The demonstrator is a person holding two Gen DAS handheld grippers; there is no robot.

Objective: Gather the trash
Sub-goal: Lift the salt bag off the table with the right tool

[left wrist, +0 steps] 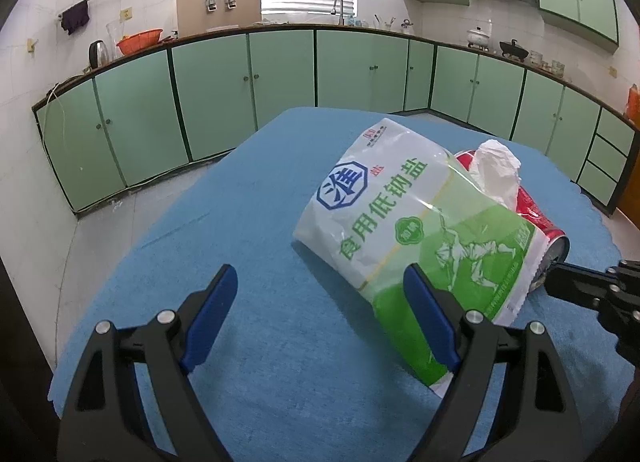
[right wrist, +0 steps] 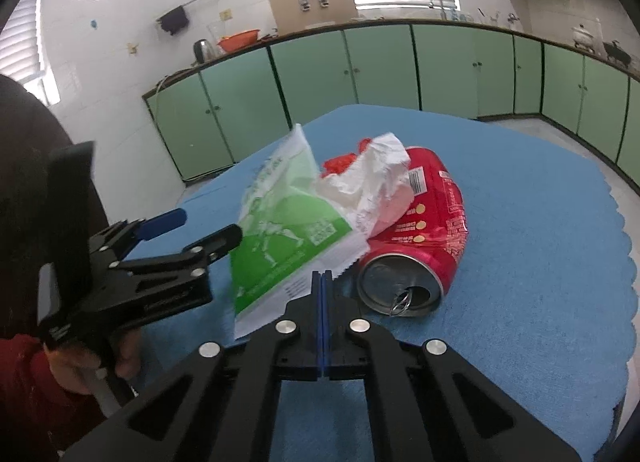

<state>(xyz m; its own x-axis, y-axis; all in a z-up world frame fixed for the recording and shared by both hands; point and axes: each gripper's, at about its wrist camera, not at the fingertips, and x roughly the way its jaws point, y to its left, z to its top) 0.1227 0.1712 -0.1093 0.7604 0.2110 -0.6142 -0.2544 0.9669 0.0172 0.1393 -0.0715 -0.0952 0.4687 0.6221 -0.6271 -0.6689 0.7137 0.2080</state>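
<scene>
A white and green salt bag [left wrist: 416, 230] lies on the blue table mat [left wrist: 256, 230], resting over a crushed red can [left wrist: 540, 218] and crumpled white tissue [left wrist: 496, 170]. My left gripper [left wrist: 320, 294] is open; its right finger touches the bag's near corner. In the right wrist view the bag [right wrist: 288, 230], the tissue [right wrist: 376, 190] and the can [right wrist: 424, 238] lie just ahead. My right gripper [right wrist: 322, 282] is shut, its tips pinching the bag's white bottom edge. The left gripper [right wrist: 192, 230] shows open beside the bag.
The mat [right wrist: 540, 254] covers a round table with scalloped edges. Green kitchen cabinets [left wrist: 248, 82] line the far walls under a counter with a kettle [left wrist: 98, 54] and an orange basin [left wrist: 140, 40]. A person's red sleeve [right wrist: 36, 382] is at lower left.
</scene>
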